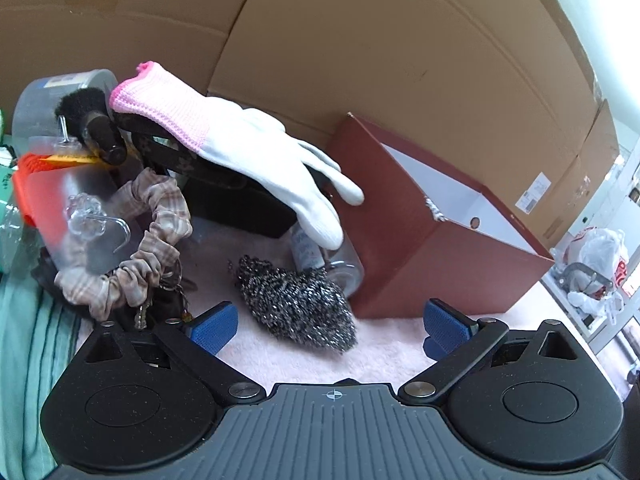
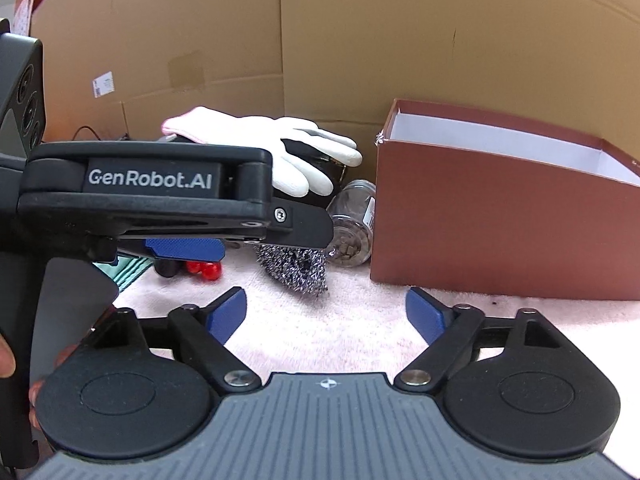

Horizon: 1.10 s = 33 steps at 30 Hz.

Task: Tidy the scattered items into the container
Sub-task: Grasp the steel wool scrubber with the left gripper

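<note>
Little of the tidying is judged to be done. The red box, open-topped with a white lining, is seen at the right of the pink mat, and the part of its interior that shows holds nothing (its floor is hidden from both cameras).

All the scattered things are found outside it. One steel scourer is lying on the mat just in front of the left gripper, whose blue fingers are spread wide and grip nothing. One clear jar is lying on its side between scourer and box, touching the box wall. One white glove with a pink cuff is draped over a dark object. One plaid scrunchie, one roll of grey tape, one black brush and one clear hook are piled at the left. Small red beads are noted in the right wrist view, too blurred to count.

The right gripper is likewise held open and empty, well short of the scourer.
</note>
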### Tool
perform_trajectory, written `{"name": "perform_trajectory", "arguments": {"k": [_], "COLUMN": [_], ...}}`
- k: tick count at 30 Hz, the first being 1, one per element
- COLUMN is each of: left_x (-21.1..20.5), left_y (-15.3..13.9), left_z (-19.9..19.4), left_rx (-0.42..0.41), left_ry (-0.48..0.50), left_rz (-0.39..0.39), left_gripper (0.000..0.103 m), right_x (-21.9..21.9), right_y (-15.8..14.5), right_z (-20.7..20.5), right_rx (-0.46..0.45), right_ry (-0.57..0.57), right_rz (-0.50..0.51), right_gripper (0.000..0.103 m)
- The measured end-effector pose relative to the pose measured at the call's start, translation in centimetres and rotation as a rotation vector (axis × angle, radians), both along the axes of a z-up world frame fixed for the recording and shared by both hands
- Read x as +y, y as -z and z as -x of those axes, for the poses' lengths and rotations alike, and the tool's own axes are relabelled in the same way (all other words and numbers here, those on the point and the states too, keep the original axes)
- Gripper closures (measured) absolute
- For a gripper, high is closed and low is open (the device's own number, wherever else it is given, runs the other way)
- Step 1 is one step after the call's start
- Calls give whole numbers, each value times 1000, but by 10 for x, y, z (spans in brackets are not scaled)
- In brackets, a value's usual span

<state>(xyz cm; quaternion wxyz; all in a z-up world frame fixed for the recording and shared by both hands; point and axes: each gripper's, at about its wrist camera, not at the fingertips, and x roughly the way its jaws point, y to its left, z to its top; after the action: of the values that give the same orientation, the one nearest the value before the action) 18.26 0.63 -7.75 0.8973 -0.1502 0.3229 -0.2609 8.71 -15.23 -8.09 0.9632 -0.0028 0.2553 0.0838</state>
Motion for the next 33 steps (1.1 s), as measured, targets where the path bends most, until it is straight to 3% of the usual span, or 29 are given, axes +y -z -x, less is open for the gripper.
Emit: {"name": "perform_trajectory", "arguments": {"k": [13,18,21,27,30,33], "left_x": [-7,-20,-28,-33,-31,-33], "left_y": [6,11,15,14,10,5], "left_z": [-22,-30,-29,-26,-22,-9], "left_rx": [6,9,-4,5,28,35], "left_ry": [5,38,37,17,-1,-9], "left_rz": [-14,-71,-132,-211,-204,-206], "left_gripper": [3,4,8,24,38,44], "right_x": [7,9,8,8,8,7], "right_y": [5,8,9,10,10,8], "right_z": [-26,-34,-36,-37,-33,-24], "right_rx": [52,79,92,108,104,99], "right_ry": [-19,-31,-39,-56,-69,-90], "right_rz": [-21,-26,-35,-44,-50,-56], "right_gripper": [34,50,56,81,85,86]}}
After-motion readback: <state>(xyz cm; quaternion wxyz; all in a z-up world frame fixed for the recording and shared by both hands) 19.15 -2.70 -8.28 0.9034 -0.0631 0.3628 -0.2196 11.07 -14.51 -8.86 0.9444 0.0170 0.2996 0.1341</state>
